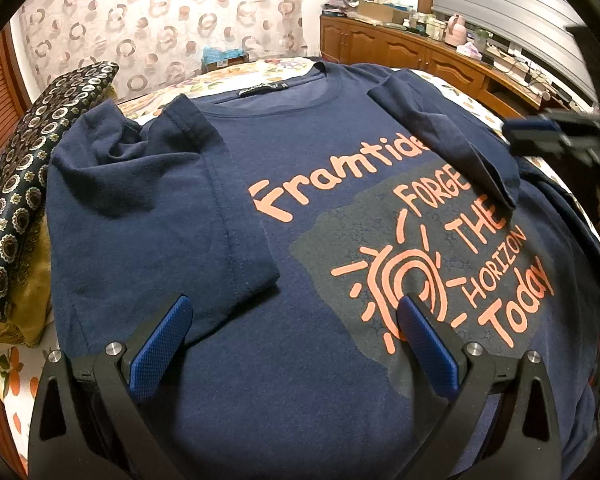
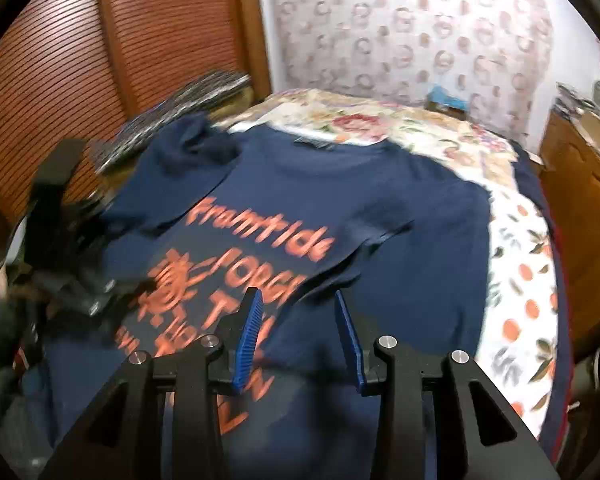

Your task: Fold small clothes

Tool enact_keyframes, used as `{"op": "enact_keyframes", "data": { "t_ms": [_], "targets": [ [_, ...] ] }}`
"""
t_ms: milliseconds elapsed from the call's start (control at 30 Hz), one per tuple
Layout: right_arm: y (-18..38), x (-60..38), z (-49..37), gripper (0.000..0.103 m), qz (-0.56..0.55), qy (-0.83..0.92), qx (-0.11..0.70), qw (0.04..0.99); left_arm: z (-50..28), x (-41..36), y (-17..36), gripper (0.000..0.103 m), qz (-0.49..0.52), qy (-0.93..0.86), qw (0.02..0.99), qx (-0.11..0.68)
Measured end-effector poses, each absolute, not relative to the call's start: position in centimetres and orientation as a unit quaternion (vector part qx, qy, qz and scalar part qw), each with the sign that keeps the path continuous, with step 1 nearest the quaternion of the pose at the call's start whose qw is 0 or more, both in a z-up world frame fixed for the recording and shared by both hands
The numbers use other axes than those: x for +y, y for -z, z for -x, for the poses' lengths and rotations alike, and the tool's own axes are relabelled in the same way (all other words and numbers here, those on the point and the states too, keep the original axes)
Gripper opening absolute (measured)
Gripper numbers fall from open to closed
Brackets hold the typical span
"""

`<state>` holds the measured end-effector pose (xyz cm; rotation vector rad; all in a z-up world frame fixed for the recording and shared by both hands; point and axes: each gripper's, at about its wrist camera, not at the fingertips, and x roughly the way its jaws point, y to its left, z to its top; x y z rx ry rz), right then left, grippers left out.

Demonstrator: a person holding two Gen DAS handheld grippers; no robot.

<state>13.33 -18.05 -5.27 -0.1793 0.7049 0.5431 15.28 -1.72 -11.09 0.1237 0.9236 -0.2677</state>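
A navy T-shirt (image 1: 284, 380) with an orange print lies face up on the bed, collar at the far end. Its two short sleeves are folded inward: one sleeve (image 1: 160, 216) on the left, the other sleeve (image 1: 452, 140) over the print's upper right. My left gripper (image 1: 296, 304) hovers open over the shirt's lower middle, with nothing between its blue pads. The right gripper (image 2: 297, 294) stands open above the shirt (image 2: 400, 240), its gap bare. In the left wrist view it shows as a blurred shape (image 1: 556, 132) at the shirt's right edge.
The floral bed cover (image 2: 520, 280) shows beyond the shirt's right side. A dark patterned cloth (image 1: 28, 184) lies at the bed's left edge. A wooden cabinet (image 1: 420, 56) with clutter stands at the back right, a louvred wooden door (image 2: 60, 60) at the left.
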Motion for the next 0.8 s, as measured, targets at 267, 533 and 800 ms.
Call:
{"op": "enact_keyframes", "data": {
  "t_ms": [267, 533, 800],
  "targets": [
    [5.9, -20.5, -21.1, 0.039, 0.092, -0.18, 0.345, 0.917, -15.2, 0.9, 8.7, 0.103, -0.027, 0.119, 0.902, 0.415],
    [7.7, -17.5, -25.4, 0.039, 0.16, -0.182, 0.367, 0.898, -17.0, 4.6, 5.2, 0.103, -0.014, 0.09, 0.919, 0.384],
    [6.2, -11.6, -26.5, 0.039, 0.129, -0.312, 0.341, 0.877, -20.2, 6.9, 3.1, 0.103, -0.009, 0.061, 0.928, 0.367]
  ]
}}
